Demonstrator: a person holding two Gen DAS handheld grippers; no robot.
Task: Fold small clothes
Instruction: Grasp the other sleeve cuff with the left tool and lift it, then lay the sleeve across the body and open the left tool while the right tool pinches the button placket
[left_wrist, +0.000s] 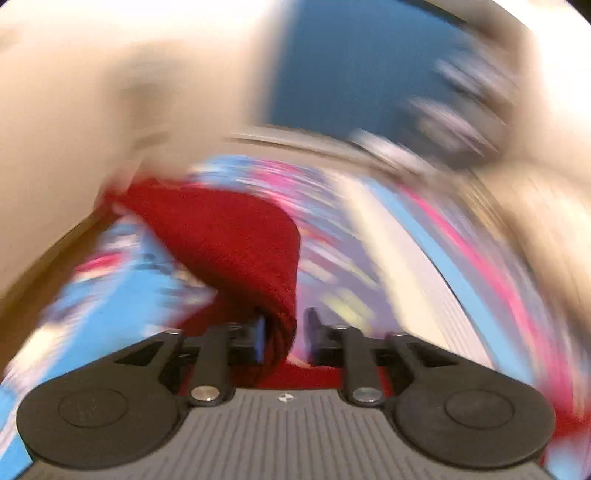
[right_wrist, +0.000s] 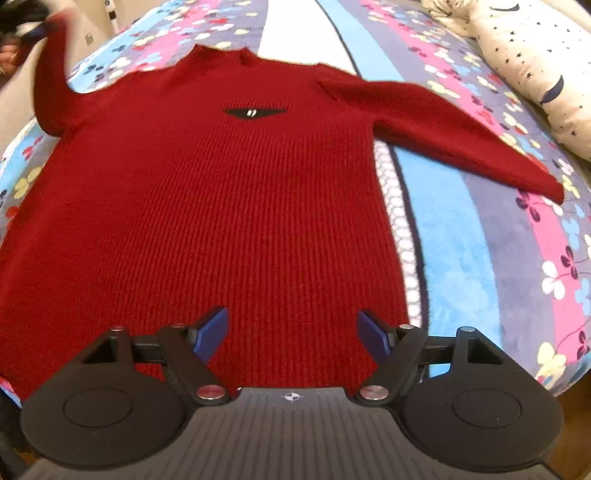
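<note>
A dark red knit sweater (right_wrist: 221, 203) lies face up and flat on the bed, with a small black patch (right_wrist: 255, 112) on its chest. One sleeve (right_wrist: 443, 129) is stretched out flat to the right. The other sleeve (right_wrist: 51, 85) is lifted off the bed at the upper left. In the blurred left wrist view its end (left_wrist: 229, 240) hangs between the jaws of my left gripper (left_wrist: 286, 332); it rests against the left pad, and a thin gap shows at the right pad. My right gripper (right_wrist: 295, 332) hovers open over the sweater's hem with nothing between its fingers.
The floral striped bedspread (right_wrist: 461, 240) covers the bed. A cream pillow with black stars (right_wrist: 528, 66) lies at the upper right. The bed's edge drops to a brown floor (right_wrist: 576, 406) at the lower right. A dark blue panel (left_wrist: 351, 62) and a beige wall stand beyond the bed.
</note>
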